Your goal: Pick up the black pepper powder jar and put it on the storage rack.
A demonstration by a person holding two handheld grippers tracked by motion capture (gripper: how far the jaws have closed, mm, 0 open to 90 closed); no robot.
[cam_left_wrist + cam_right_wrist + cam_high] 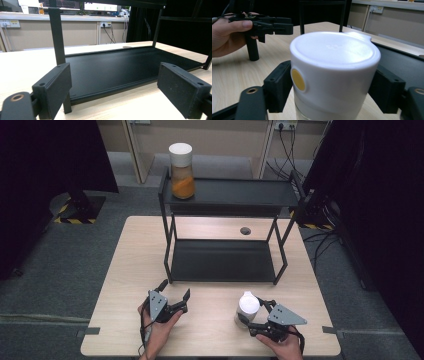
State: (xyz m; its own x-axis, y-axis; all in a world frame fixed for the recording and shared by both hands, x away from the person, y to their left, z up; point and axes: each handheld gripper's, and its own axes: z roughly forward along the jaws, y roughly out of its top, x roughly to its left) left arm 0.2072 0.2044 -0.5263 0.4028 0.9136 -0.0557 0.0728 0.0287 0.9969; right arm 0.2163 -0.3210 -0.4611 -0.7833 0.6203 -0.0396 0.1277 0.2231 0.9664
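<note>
— Right tongs (253,319)?
— Closed around a white-lidded jar (247,309), one jaw on each side just under the lid. Standing upright on the table (130,270), near the front edge, right of centre. Yellow round spot on the lid's side in the right gripper view (298,80).

— Left tongs (175,292)?
— Spread wide, holding nothing. Held in a hand (159,327) at the table's front left, aimed toward the black two-tier rack (230,195). Lower shelf (120,67) seen between the jaws in the left gripper view, bare.

— Anything on the rack?
— A second jar (181,171), white lid, orange-brown contents, upright at the left end of the top shelf. Well apart from the gripped jar.

— Anything else on the table?
— A small round grommet hole (245,230) behind the rack.

— Contents of the gripped jar?
— Cannot tell.
</note>
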